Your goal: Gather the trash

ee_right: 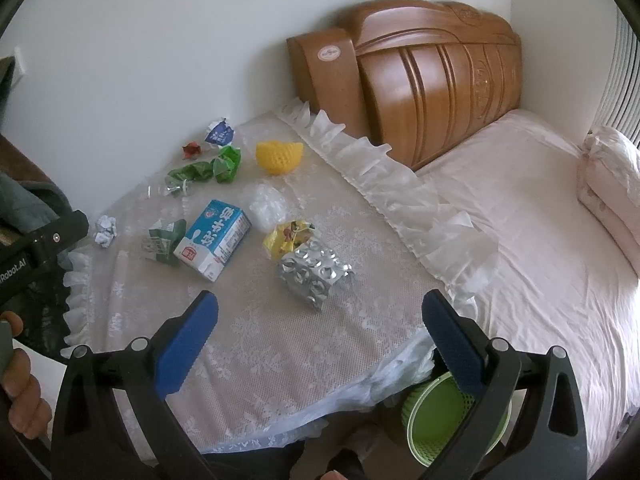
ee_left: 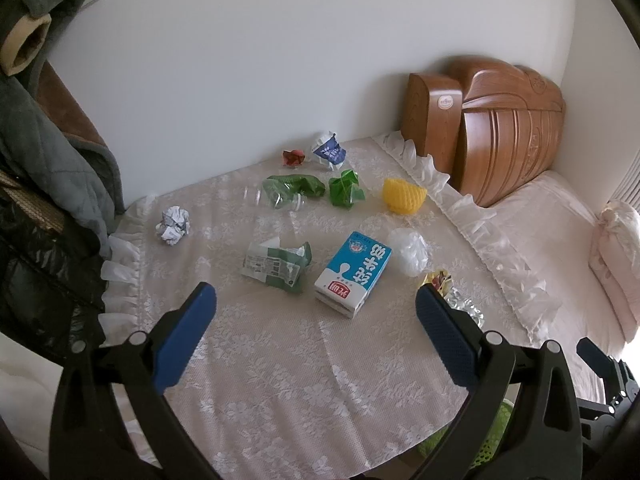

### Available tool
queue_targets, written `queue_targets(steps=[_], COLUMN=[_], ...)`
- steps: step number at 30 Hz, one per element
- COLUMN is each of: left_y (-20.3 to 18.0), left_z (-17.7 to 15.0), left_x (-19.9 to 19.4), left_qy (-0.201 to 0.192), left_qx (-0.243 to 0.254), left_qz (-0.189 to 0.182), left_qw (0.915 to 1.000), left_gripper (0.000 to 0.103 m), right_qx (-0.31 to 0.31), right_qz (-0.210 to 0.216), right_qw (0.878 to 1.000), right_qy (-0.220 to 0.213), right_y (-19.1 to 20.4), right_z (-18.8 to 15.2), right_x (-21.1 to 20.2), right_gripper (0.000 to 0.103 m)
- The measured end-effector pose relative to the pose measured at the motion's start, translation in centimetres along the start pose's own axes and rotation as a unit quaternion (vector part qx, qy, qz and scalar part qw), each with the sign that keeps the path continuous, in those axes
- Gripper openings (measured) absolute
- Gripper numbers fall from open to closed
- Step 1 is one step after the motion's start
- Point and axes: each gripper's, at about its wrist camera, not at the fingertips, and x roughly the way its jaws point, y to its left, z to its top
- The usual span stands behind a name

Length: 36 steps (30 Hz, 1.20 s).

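Trash lies scattered on a lace-covered table point(ee_left: 280, 360). A blue milk carton point(ee_left: 352, 274) lies in the middle, a crushed green carton point(ee_left: 278, 266) to its left, a paper ball point(ee_left: 173, 226) further left. Behind are a crushed bottle with green label point(ee_left: 286, 190), a green wrapper point(ee_left: 345, 189), a yellow foam net point(ee_left: 403, 195), a blue-white wrapper point(ee_left: 329, 151) and a red wrapper point(ee_left: 293, 157). A silver blister pack point(ee_right: 316, 272) and a yellow wrapper point(ee_right: 289, 236) lie nearest my right gripper point(ee_right: 320, 316). My left gripper point(ee_left: 316, 304) is open just short of the milk carton. Both are empty.
A green mesh bin point(ee_right: 448, 420) stands on the floor below the table's front right edge. A bed point(ee_right: 540, 240) with a wooden headboard point(ee_right: 420, 76) is on the right. Clothes point(ee_left: 44, 152) hang at the left. A clear plastic wad point(ee_left: 408, 250) lies right of the carton.
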Motion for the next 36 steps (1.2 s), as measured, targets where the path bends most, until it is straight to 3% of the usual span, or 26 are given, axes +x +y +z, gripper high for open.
queue_targets(steps=[36], left_y=[0.61], left_z=[-0.84], left_x=[-0.29], left_qy=[0.0], left_qx=[-0.001], left_qz=[0.0], left_qw=[1.0], left_gripper=[0.095], right_qx=[0.001], right_qz=[0.0], right_qw=[1.0], right_qy=[0.003], right_y=[0.41], right_z=[-0.57], right_x=[-0.31], right_gripper=[0.101])
